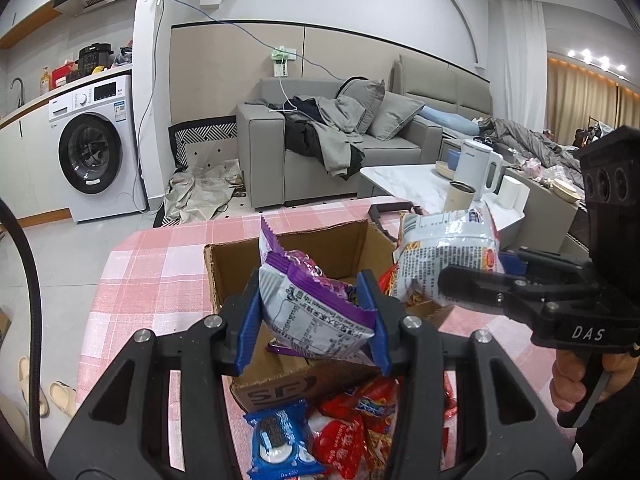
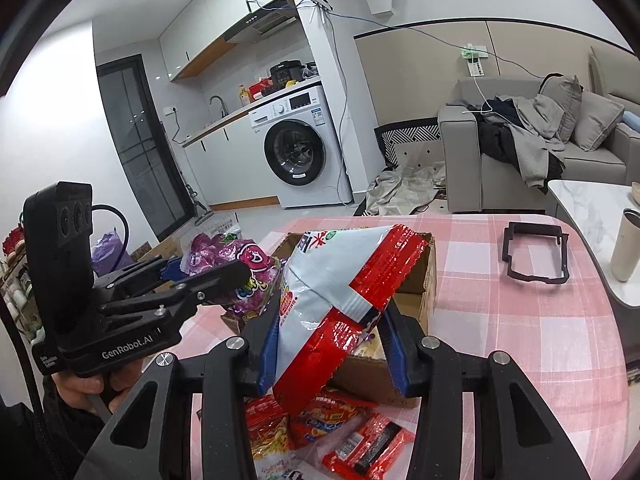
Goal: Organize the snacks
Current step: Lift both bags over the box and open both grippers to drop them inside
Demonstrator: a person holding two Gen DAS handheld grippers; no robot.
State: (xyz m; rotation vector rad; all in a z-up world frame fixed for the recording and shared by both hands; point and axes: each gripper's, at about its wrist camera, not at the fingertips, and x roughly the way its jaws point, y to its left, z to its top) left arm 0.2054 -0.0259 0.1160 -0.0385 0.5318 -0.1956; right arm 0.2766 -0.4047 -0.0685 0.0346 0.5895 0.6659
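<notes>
Now left gripper (image 1: pixel 316 312) clamps purple packet (image 1: pixel 308 300), right gripper (image 2: pixel 332 344) clamps red-white bag (image 2: pixel 336 300) over box (image 1: pixel 336 248); 2 could collide, miss.

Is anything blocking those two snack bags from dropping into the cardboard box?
Nothing visible blocks them. The left gripper holds the purple bag over the open cardboard box, and the right gripper holds the red and white bag above it too. The box interior looks mostly free.
</notes>
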